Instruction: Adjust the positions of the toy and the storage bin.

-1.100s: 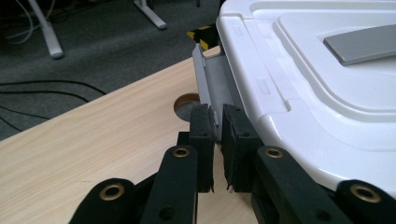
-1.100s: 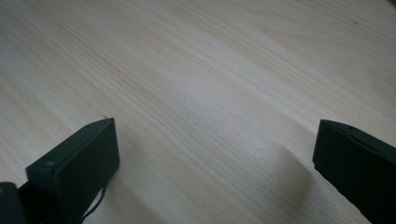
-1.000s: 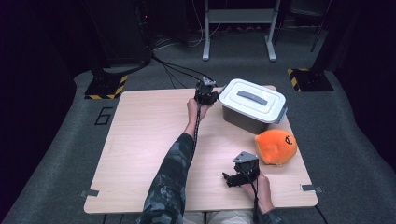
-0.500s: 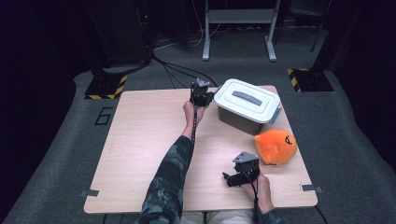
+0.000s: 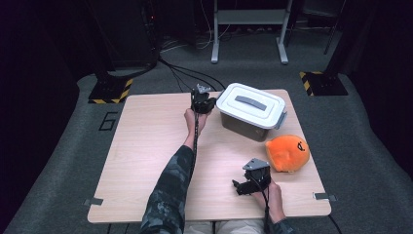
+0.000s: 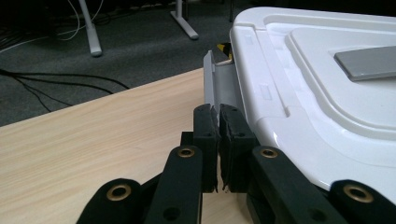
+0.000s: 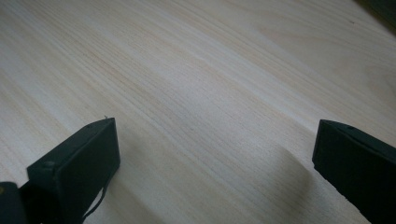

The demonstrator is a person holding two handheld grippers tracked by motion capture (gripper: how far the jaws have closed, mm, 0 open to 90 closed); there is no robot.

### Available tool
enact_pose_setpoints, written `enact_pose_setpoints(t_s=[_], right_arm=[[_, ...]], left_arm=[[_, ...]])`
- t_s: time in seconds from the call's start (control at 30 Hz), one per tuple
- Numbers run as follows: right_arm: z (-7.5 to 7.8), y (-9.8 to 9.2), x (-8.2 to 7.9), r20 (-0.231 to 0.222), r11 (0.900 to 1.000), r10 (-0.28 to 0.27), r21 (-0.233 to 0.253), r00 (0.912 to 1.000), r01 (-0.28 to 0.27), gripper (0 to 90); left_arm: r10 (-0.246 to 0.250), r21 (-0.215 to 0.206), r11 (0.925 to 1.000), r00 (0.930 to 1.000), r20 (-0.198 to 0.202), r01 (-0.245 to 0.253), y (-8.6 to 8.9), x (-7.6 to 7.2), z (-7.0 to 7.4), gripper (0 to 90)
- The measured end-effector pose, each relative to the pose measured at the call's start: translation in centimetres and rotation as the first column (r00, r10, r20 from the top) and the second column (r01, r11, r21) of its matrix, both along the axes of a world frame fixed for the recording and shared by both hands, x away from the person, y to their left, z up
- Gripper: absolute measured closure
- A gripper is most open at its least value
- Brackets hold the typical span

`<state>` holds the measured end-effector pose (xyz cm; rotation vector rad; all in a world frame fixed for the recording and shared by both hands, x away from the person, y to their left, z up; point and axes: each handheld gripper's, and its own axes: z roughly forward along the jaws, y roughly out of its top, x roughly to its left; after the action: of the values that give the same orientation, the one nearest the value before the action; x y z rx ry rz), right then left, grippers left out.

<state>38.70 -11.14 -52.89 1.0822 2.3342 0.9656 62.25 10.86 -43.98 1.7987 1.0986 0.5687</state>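
High view: left gripper (image 5: 201, 100) fingers pressed together beside unlabelled white box (image 5: 251, 111); right gripper (image 5: 252, 178) fingers spread.

box lid (image 5: 251, 105) – white, grey handle | toy (image 5: 287, 152) – orange | sleeve (image 5: 170, 195) – camouflage

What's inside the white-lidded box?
Can't tell: the white lid sits closed on the box, covering the contents. On top there is a grey handle. The left hand-held gripper, jaws shut, is at the side latch.
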Motion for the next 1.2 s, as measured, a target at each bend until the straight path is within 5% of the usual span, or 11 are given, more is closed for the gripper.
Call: enact_pose_setpoints(t_s=[0.63,1.2], right_arm=[[0.0,0.0,0.0,0.002,1.000,-0.015,0.001,0.9999,0.015,0.0],[0.0,0.0,0.0,0.009,1.000,-0.016,0.000,0.9998,0.016,0.1]], left_arm=[[0.052,-0.036,0.9981,0.9984,0.024,-0.051,3.7,-3.6,-0.5,85.5],[0.045,-0.002,0.9990,0.9971,0.062,-0.045,6.1,-7.8,-0.6,85.4]])
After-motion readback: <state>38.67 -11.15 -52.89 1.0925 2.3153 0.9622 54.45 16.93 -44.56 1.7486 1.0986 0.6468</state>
